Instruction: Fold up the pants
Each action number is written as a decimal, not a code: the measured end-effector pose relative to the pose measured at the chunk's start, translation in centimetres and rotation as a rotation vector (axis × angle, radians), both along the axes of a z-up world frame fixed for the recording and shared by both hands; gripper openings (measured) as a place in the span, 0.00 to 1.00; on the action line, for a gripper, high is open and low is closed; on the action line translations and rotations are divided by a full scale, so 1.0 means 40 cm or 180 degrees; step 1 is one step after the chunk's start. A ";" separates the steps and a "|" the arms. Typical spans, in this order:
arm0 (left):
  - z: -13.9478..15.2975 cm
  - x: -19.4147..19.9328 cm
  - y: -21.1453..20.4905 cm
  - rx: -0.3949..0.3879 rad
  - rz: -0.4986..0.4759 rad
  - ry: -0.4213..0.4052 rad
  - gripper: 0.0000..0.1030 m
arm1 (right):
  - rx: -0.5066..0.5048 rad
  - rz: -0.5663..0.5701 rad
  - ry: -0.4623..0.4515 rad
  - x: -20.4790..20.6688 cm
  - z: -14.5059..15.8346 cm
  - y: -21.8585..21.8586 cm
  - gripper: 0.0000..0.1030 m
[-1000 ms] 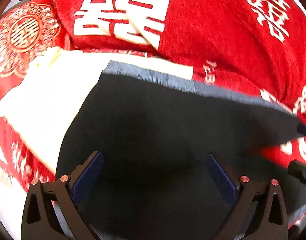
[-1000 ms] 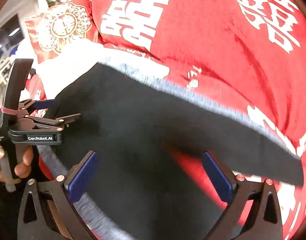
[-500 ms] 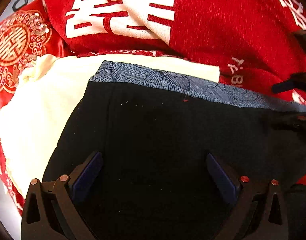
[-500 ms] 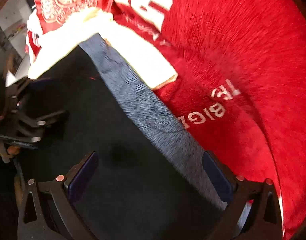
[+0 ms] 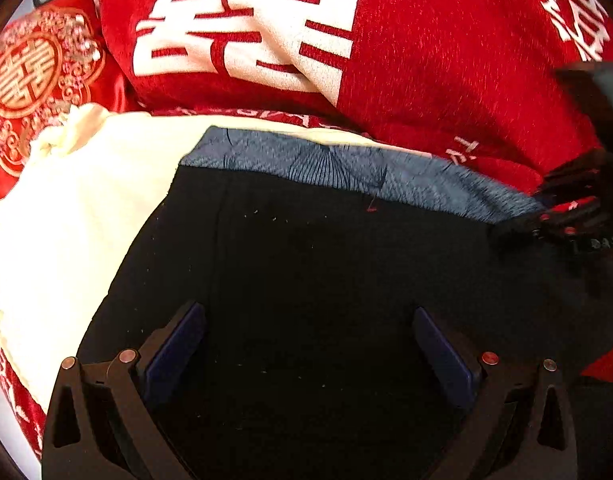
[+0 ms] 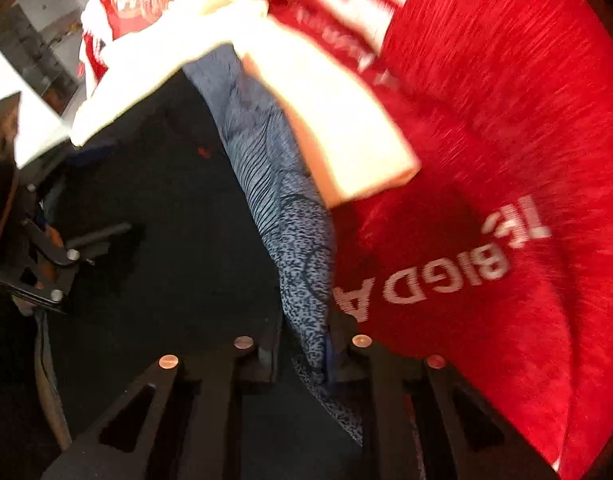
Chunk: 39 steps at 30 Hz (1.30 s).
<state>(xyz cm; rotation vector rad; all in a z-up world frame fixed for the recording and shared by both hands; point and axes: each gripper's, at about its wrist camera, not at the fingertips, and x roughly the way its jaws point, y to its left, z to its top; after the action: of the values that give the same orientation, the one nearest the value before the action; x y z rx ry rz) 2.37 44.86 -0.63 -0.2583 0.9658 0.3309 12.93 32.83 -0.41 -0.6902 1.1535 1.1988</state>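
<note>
1. The pants (image 5: 314,280), black with a grey patterned band (image 5: 346,168) along the far edge, lie spread flat on a red blanket (image 5: 446,80) with white characters.
2. A cream cloth (image 5: 66,208) lies under the pants at the left and far side; its edge shows beyond the band.
3. A red cushion (image 5: 26,76) with gold ornament sits at the far left, behind the cream cloth.
4. The left gripper (image 5: 306,344) hangs over the near part of the pants, tilted downward. Its jaws stand wide apart with bare black cloth showing between them; the blue pads press on nothing.
5. The right gripper (image 6: 302,356) is at the right end of the band, pointing steeply down. Its jaws are closing and stand nearly together, with the band's grey cloth running up between them. The pads appear to pinch this edge.
6. In the left wrist view the right gripper shows as a dark, blurred shape at the far right edge of the pants, where band meets blanket.
7. In the right wrist view the left gripper shows at the left border over the black cloth, with part of a hand (image 6: 50,240) behind it; detail there is dark.
8. White lettering on the blanket lies just right of the band, near the right gripper.
</note>
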 end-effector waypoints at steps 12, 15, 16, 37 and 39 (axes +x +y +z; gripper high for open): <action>0.231 -0.031 0.115 -0.1856 0.0783 -0.0593 1.00 | 0.0209 -0.0205 -0.1784 -0.377 0.179 -0.094 0.13; 0.247 0.004 0.103 -0.1652 0.0999 -0.0300 1.00 | 0.0186 -0.0230 -0.1978 -0.433 0.171 -0.113 0.12; 0.242 0.019 0.101 -0.1581 0.1073 -0.0197 1.00 | 0.0187 -0.0243 -0.2004 -0.447 0.169 -0.116 0.12; 0.202 -0.409 0.040 -0.1822 0.0793 -0.0434 0.23 | 0.0365 -0.0398 -0.2049 -0.715 0.294 -0.209 0.07; 0.150 -0.459 0.071 -0.1815 0.0863 -0.0320 0.23 | 0.0269 -0.0259 -0.2006 -0.778 0.259 -0.198 0.07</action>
<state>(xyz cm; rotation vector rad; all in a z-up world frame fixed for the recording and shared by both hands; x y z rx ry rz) -15.99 47.70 5.35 -0.9233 0.9107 0.2799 -18.17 24.89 9.95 -0.8663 0.5930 0.8606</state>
